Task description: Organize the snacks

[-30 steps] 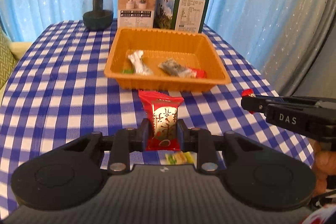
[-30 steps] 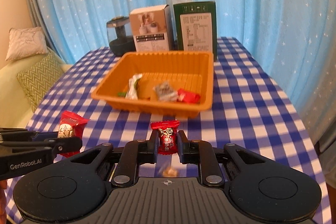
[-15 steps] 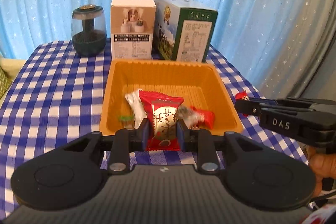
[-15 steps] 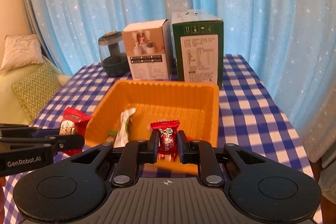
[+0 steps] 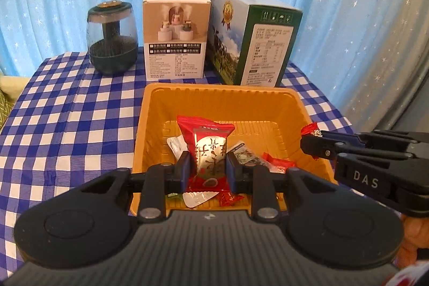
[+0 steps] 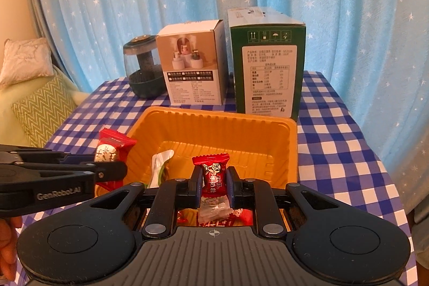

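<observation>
An orange plastic tray (image 5: 214,101) (image 6: 219,122) sits on the blue-checked table and holds several wrapped snacks, among them a white packet (image 6: 159,165) and a small red one (image 5: 278,164). My left gripper (image 5: 206,165) is shut on a big red snack pack with a white label (image 5: 207,149), held above the tray's near half. My right gripper (image 6: 214,178) is shut on a small red candy (image 6: 211,176), also over the tray's near edge. Each gripper shows in the other's view: the right one (image 5: 308,140) at the tray's right rim, the left one (image 6: 115,165) at its left rim.
Behind the tray stand a dark glass humidifier (image 5: 112,42), a white carton (image 5: 175,34) and a green carton (image 5: 257,36). Blue starred curtains close off the back. A sofa with cushions (image 6: 40,111) lies left of the table. A person's fingers (image 6: 8,251) show at the lower left.
Both grippers have travelled forward from over the bare tablecloth to above the tray's near half, each still clamped on its snack. The tray's contents have not shifted.
</observation>
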`<state>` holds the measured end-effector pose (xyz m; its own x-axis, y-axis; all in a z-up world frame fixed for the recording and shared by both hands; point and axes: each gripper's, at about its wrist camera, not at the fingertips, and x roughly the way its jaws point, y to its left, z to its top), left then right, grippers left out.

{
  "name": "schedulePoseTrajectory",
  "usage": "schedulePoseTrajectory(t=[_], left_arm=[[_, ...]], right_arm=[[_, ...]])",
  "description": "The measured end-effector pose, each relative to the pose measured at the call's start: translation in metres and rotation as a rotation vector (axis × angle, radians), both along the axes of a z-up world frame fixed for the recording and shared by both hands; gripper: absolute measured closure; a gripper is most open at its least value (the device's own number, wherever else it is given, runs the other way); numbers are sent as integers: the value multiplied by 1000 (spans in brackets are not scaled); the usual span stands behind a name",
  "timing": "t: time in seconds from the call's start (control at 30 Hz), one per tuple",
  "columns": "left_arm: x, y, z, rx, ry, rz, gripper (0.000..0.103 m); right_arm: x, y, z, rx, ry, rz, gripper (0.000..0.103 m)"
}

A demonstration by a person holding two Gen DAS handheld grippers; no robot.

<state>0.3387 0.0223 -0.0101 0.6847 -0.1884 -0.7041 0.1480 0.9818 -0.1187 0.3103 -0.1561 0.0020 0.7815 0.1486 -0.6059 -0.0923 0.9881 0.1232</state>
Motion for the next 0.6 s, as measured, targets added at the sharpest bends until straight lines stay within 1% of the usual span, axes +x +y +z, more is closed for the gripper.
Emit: schedulePoseTrajectory(t=[0.23, 0.27, 0.3, 0.5, 0.6], left_arm=[[17, -4, -14, -13, 17, -1, 78], [19, -4, -15, -6, 20, 2, 74], [19, -4, -15, 1, 18, 7, 72], [11, 2, -10, -1, 2, 15, 71], [6, 6, -10, -11, -4, 24, 68]], right_arm=[[7, -6, -4, 11, 11, -11, 84], [7, -7, -4, 12, 13, -13, 84], [7, -7, -4, 13, 13, -14, 84], [9, -10, -8, 18, 22, -18, 84], [10, -8, -8, 23, 25, -14, 84]])
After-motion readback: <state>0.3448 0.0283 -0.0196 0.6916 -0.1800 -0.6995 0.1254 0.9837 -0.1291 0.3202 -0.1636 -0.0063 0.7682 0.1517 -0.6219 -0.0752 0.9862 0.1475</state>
